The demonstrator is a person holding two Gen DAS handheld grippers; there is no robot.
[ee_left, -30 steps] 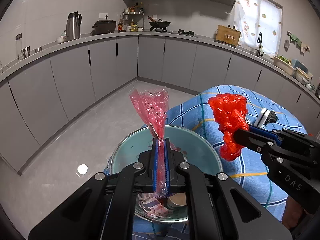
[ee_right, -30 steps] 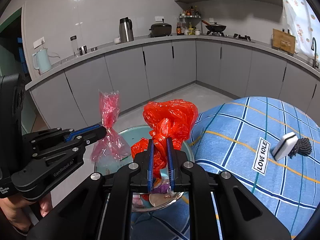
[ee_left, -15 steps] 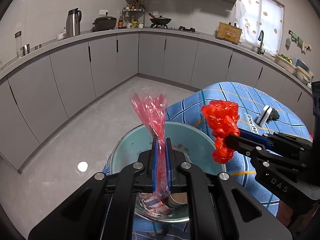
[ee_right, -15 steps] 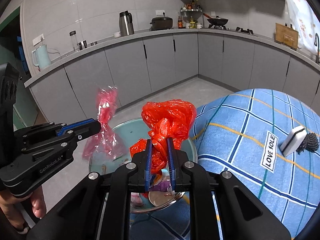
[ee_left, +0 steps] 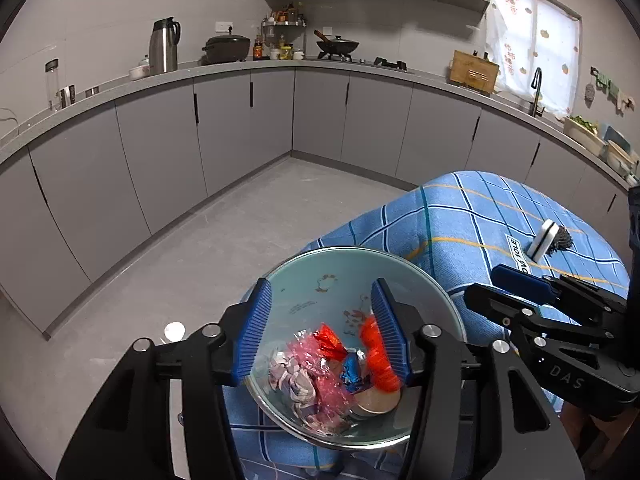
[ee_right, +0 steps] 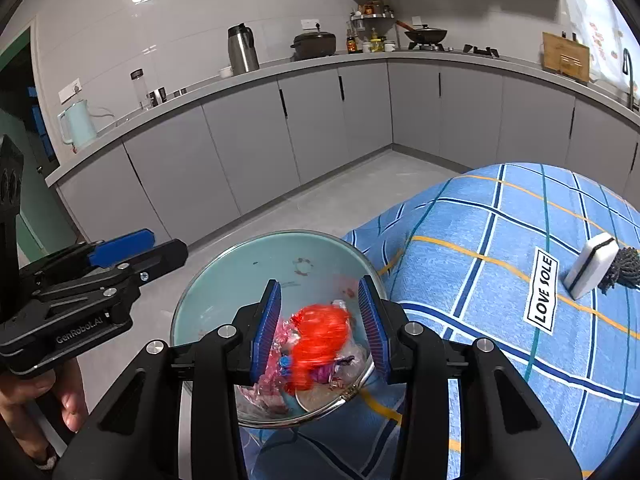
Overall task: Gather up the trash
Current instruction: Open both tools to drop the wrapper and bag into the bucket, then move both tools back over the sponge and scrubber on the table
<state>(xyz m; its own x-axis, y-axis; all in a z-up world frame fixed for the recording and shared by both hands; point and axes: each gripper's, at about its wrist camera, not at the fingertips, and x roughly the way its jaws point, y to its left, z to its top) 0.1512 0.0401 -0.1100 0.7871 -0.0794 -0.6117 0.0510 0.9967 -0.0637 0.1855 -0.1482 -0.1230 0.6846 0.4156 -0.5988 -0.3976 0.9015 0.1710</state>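
Both bags have dropped since a moment ago: the pink plastic bag (ee_left: 316, 372) and the red plastic bag (ee_right: 318, 336) now lie in the glass bowl (ee_left: 352, 268) among crumpled wrappers, no longer pinched. The left gripper (ee_left: 320, 330) hangs over the bowl with its blue pads spread wide and nothing between them. The right gripper (ee_right: 320, 322) is likewise spread apart above the bowl, the red bag blurred below it. The bowl sits at the edge of the blue checked tablecloth (ee_right: 500, 248), where a sponge (ee_right: 590, 266) and a dark scourer (ee_right: 622, 268) lie touching, well apart from it.
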